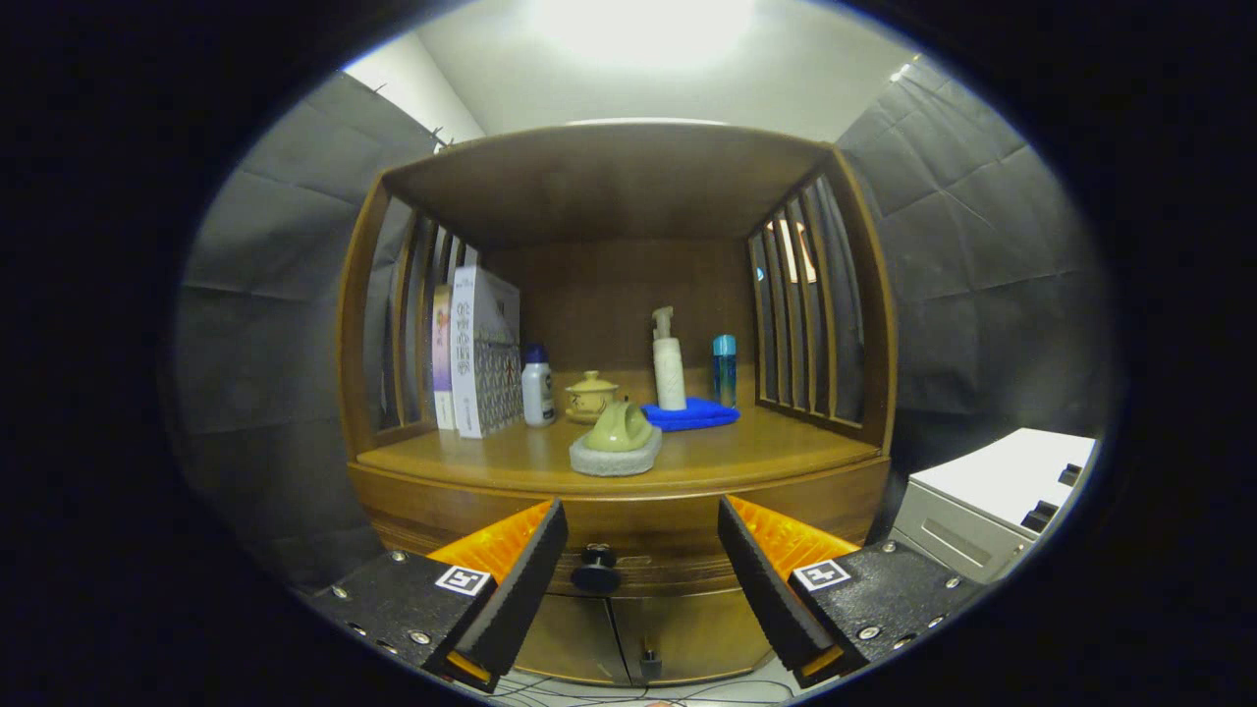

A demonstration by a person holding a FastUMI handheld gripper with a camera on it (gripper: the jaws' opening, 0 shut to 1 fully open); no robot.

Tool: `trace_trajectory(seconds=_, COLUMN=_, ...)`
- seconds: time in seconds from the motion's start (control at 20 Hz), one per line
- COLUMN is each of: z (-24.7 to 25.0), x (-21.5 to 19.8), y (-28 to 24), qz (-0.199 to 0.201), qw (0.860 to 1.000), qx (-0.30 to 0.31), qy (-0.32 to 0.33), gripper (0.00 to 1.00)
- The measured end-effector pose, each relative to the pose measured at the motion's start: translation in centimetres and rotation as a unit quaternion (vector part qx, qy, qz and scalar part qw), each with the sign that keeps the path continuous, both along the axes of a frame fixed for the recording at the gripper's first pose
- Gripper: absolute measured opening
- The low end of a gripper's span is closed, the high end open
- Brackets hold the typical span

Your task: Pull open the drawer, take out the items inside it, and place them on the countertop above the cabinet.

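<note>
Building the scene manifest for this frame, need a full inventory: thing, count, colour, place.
cabinet: 1, brown wood, ahead of the claw, slatted sides
drawer: 1, brown, below the countertop, closed
drawer knob: 1, black, between the claw fingers, untouched
countertop: 1, brown, above the drawer
books: at least 2, white and purple, upright by the left slats
small bottle: 1, white with blue cap, right of the books
lidded pot: 1, yellow, right of the small bottle
green object: 1, on a grey pad, front centre
pump bottle: 1, white, on a blue cloth
blue bottle: 1, behind the cloth
white unit: 1, right of the cabinet
claw: 1, black with orange, open
</note>
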State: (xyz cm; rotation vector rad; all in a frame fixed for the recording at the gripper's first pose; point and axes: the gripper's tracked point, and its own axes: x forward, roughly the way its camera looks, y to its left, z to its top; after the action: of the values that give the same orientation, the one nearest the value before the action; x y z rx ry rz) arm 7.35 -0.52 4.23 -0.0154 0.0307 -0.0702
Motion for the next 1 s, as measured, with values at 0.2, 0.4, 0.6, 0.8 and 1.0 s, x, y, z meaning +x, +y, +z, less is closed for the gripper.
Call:
trace_trajectory(seconds=0.2, z=2.4, x=-3.2, y=-1.6, qz=-0.002, qw=1.000, qx=0.010, qy=-0.003, gripper=0.96)
trace_trajectory(seconds=0.4, z=3.7, x=-5.9, y=-1.8, qz=0.005, qw=1.000, qx=0.017, qy=-0.003, gripper=0.95)
trace_trajectory(seconds=0.6, z=4.5, x=-8.9, y=-1.4, qz=0.011, qw=1.000, qx=0.007, qy=-0.013, gripper=0.95)
trace_trajectory(seconds=0.8, z=4.1, x=-11.4, y=-0.3, qz=0.028, qw=1.000, qx=0.008, qy=-0.010, gripper=0.95)
trace_trajectory(seconds=1.0, z=3.8, x=-12.2, y=0.4, qz=0.039, qw=0.999, qx=0.019, qy=-0.004, gripper=0.95)
